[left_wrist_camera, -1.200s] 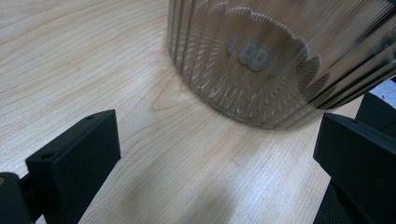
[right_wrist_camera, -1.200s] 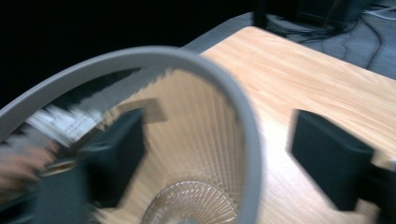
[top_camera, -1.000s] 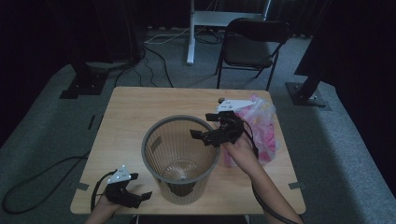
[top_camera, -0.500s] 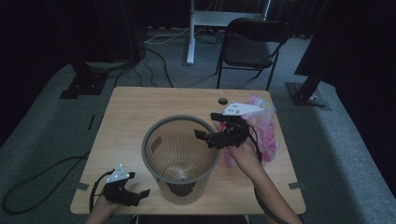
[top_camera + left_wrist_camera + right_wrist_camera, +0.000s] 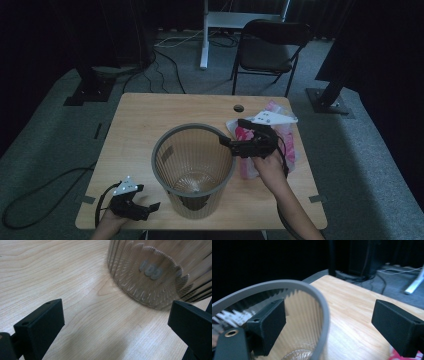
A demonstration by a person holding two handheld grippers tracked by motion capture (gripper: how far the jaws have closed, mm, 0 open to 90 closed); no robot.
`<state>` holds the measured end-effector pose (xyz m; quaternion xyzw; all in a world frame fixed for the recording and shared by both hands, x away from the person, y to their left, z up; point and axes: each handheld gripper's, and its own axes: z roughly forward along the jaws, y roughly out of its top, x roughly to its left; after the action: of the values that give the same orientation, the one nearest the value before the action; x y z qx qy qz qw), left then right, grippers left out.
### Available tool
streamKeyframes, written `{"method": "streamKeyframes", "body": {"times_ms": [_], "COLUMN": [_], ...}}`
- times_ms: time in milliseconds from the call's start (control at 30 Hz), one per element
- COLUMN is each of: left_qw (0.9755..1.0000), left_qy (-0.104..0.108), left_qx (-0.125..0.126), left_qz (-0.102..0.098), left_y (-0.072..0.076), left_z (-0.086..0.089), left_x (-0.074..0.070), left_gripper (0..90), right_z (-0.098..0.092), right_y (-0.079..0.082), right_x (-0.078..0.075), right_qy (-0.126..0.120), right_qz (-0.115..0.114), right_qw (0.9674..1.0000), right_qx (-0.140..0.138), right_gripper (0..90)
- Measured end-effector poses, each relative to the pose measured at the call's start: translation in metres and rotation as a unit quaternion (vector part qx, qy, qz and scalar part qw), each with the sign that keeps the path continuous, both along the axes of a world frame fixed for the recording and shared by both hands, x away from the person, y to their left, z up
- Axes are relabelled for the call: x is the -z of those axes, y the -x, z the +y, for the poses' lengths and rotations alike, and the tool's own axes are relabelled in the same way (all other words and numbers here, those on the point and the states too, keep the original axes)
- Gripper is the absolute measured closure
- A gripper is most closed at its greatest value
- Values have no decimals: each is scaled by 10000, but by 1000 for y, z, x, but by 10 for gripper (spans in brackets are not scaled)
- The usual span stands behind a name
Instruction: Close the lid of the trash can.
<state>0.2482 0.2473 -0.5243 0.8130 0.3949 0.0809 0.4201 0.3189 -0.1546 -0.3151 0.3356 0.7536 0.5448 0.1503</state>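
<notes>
While my right hand-held gripper (image 5: 229, 142) hangs at the rim of the wastebasket (image 5: 194, 170), its jaws are spread wide and straddle that grey rim — one inside the basket, one outside over the surface (image 5: 150, 115) — pinching nothing yet, as far as I can tell. The basket stands upright just ahead of it and below; a pink bag (image 5: 280, 137) lies behind it, under my wrist. I judge the basket light, thin-walled ribbed plastic, see-through, stiff at the rim but springy in the wall, and likely slick. The rim is where I'd take hold, closing gently so it doesn't buckle or tip. My left hand-held gripper (image 5: 145, 209) rests low on the surface near the basket's foot, jaws equally wide apart, holding nothing.
</notes>
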Motion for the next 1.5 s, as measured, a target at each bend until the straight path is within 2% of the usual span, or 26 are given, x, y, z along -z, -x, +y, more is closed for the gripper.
{"method": "streamKeyframes", "body": {"times_ms": [367,433,500,667,900,1000,1067,1333,1500], "left_qw": [10000,10000,10000,10000,10000,10000,10000,10000,10000], "left_qy": [26,24,36,31,29,25,22,13,27], "left_qx": [-22,-23,-15,-8,-8,-7,-5,-7,-23], "left_qz": [8,9,17,17,30,32,37,48,50], "left_y": [0,0,0,0,0,0,0,0,1], "left_z": [1,1,1,1,0,0,0,0,0], "left_x": [0,0,0,0,1,1,1,1,1], "left_gripper": [7,7,7,7,7,7,7,7,7], "right_z": [-31,-38,-45,-65,-91,-103,-111,-136,-145], "right_y": [6,9,12,17,25,29,32,41,45], "right_x": [1,2,2,8,28,36,42,72,93], "right_qy": [-186,-284,-299,-318,-332,-380,-459,-481,-438], "right_qz": [-109,-240,-278,-269,-224,-290,-257,-79,-38], "right_qw": [9984,9971,9963,9943,9905,9881,9868,9817,9796], "right_qx": [525,667,751,978,1318,1464,1530,1842,1962], "right_gripper": [117,116,116,116,116,116,116,116,116]}}
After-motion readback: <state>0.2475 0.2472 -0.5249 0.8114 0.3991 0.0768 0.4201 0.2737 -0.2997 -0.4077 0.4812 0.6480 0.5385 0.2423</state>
